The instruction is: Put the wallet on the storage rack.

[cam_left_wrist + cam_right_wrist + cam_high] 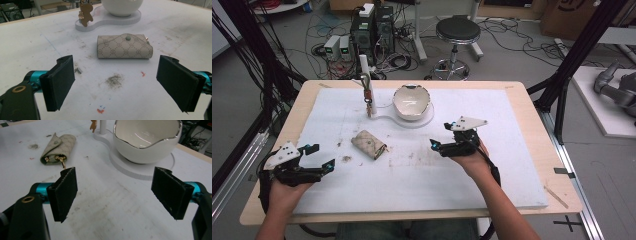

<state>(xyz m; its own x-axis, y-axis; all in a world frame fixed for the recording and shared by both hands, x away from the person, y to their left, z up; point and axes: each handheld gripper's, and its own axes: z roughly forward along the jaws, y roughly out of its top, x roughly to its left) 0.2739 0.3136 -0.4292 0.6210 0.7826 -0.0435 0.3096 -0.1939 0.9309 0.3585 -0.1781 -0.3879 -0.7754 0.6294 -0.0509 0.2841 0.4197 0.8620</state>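
A beige patterned key pouch [368, 144] lies snapped closed on the white mat, left of centre; it also lies ahead of the left jaws [124, 46], and small gold hooks stick out of its end [55, 149]. My left gripper [318, 157] rests open near the mat's left edge, nothing between its jaws [122, 85]. My right gripper [441, 135] hovers open right of centre, empty [117, 195]. A white egg-shaped bowl [412, 101] sits on a white stand base [424, 120]. A small brown gingerbread-figure charm [368, 97] hangs on the stand's post [85, 15].
The white mat [492, 165] covers most of a wooden table [532, 115]. Dirt smudges [114, 80] mark the mat near the pouch. Beyond the table are a black stool [457, 32], computer towers [372, 30], and cables on the floor.
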